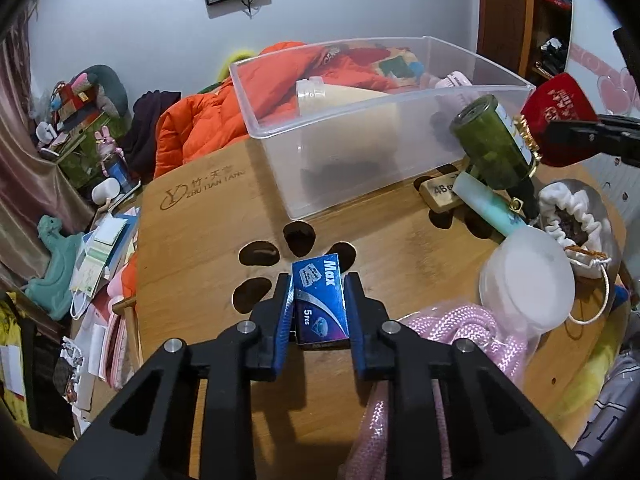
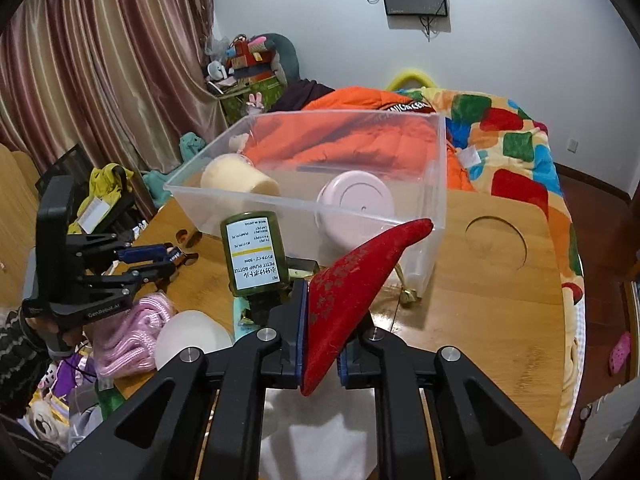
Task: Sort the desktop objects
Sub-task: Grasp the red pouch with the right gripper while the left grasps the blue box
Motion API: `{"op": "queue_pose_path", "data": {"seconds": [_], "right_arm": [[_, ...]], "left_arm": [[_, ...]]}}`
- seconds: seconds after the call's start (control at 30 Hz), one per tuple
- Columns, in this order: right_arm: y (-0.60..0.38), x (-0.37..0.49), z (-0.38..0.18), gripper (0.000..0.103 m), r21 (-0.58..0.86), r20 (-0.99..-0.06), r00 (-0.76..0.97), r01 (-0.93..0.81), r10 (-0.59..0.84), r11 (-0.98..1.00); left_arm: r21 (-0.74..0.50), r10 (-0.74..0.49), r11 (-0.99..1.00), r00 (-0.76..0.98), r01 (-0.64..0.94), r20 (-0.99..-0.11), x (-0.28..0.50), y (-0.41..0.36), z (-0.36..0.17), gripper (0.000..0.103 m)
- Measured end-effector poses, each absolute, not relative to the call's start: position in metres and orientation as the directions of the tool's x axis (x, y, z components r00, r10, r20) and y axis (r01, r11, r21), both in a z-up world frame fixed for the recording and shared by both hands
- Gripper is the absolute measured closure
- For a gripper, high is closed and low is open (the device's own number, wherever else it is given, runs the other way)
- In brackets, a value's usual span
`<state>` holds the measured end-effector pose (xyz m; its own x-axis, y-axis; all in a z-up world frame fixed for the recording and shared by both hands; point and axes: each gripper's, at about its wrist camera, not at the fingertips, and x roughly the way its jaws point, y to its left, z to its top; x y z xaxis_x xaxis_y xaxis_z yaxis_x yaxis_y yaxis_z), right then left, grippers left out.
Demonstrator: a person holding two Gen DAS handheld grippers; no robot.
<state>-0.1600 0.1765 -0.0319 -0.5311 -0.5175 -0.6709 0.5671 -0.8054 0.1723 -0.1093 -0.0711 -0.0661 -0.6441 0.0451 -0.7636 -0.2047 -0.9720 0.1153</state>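
My left gripper (image 1: pixel 319 294) is shut on a small blue "Max" box (image 1: pixel 320 300) that stands on the wooden table (image 1: pixel 400 248). From the right wrist view the left gripper (image 2: pixel 176 258) sits at the left, a hand on its grip. My right gripper (image 2: pixel 328 308) is shut on a red velvet pouch (image 2: pixel 352 280), lifted just in front of the clear plastic bin (image 2: pixel 280 196). In the left wrist view the pouch (image 1: pixel 560 108) hangs at the right, beside the bin (image 1: pixel 360 152). A cream cup (image 2: pixel 236 178) and a pink round case (image 2: pixel 356 200) lie inside the bin.
A green pump bottle (image 1: pixel 496 140) leans by the bin's near corner over a teal tube (image 1: pixel 488 208) and a wooden block (image 1: pixel 440 196). A frosted white jar (image 1: pixel 528 280), a pink rope (image 1: pixel 460 320) and a white drawstring bag (image 1: pixel 572 216) crowd the table's right side. Paw-shaped cutouts (image 1: pixel 260 254) pierce the tabletop.
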Motion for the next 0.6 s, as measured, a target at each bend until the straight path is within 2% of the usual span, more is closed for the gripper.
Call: {"op": "queue_pose_path", "data": {"seconds": [0.07, 0.13, 0.5, 0.57, 0.6], "right_arm": [[0.177, -0.157, -0.029, 0.093, 0.171, -0.665, -0.537, 0.568, -0.519, -0.805], [0.179, -0.157, -0.025, 0.093, 0.170, -0.659, -0.544, 0.565, -0.520, -0.807], [0.186, -0.150, -0.010, 0.093, 0.174, -0.627, -0.563, 0.572, -0.538, -0.802], [0.187, -0.149, -0.012, 0.093, 0.174, -0.632, -0.558, 0.574, -0.537, -0.800], [0.188, -0.149, -0.013, 0.093, 0.174, -0.633, -0.558, 0.572, -0.536, -0.801]], "left_arm": [[0.103, 0.055, -0.973, -0.648, -0.204, -0.759, -0.108, -0.072, -0.063, 0.084], [0.075, 0.077, -0.976, -0.649, -0.203, -0.756, -0.106, -0.074, -0.058, 0.094], [0.044, 0.085, -0.981, -0.627, -0.187, -0.775, -0.107, -0.080, -0.060, 0.095], [0.043, 0.080, -0.983, -0.622, -0.180, -0.779, -0.110, -0.080, -0.061, 0.092], [0.045, 0.076, -0.983, -0.621, -0.177, -0.780, -0.111, -0.081, -0.061, 0.086]]}}
